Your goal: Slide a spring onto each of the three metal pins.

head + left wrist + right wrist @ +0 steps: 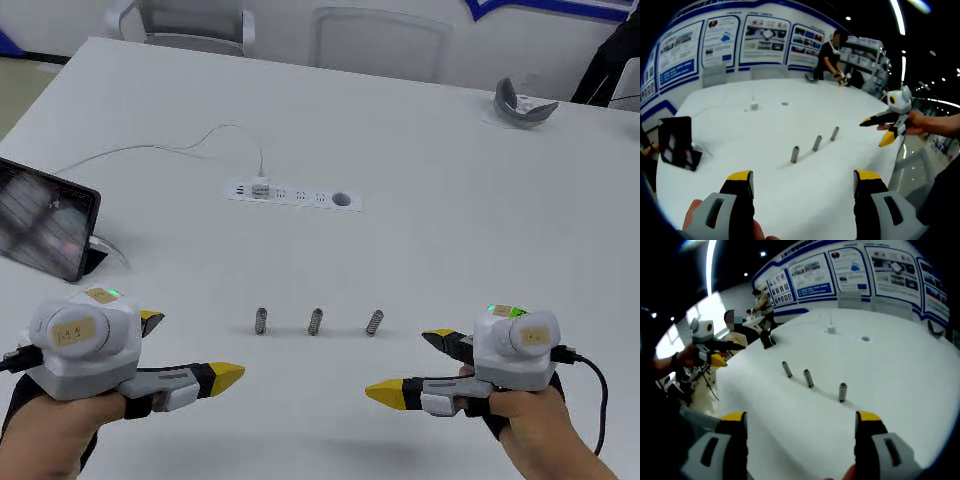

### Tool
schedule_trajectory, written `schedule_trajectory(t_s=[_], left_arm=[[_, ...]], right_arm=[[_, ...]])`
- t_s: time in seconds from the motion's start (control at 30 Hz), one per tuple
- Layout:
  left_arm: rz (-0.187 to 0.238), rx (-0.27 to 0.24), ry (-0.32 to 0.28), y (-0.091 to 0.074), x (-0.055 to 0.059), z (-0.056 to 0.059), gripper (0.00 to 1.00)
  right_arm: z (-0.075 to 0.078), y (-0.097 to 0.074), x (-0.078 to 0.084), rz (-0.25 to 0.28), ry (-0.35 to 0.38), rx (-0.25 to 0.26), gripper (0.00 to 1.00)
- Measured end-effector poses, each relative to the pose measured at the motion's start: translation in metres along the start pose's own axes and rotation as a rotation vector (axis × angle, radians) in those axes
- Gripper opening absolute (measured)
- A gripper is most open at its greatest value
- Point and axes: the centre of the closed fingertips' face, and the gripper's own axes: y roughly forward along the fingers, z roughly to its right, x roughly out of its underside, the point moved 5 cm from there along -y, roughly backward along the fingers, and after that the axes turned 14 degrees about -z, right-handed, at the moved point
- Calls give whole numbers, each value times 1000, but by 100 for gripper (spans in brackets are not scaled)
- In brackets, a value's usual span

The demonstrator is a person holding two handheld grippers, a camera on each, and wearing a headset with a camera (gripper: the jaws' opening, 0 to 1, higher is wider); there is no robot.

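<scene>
Both claws spread and empty, three springs upright between them

In the head view the left claw (188, 348) sits at lower left and the right claw (411, 364) at lower right, each with jaws wide apart, gripping nothing, tips pointing inward. On the white worktop (450, 230), just below frame centre, stand the left spring (261, 320), middle spring (315, 321) and right spring (374, 322) in a row, apart from each other and from both claws. Whether a pin runs inside each cannot be told. A power strip (292, 194) lies above centre, a tablet (45, 217) at the left edge
</scene>
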Motion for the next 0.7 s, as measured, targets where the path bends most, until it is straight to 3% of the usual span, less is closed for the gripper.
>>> schedule_trajectory(t_s=[0.3, 0.7], left_arm=[[-5, 11, 12, 1, 2, 2, 81], [-20, 31, 29, -1, 3, 6, 74]], right_arm=[[-8, -3, 14, 16, 34, 3, 91], [-9, -8, 11, 49, 50, 3, 92]])
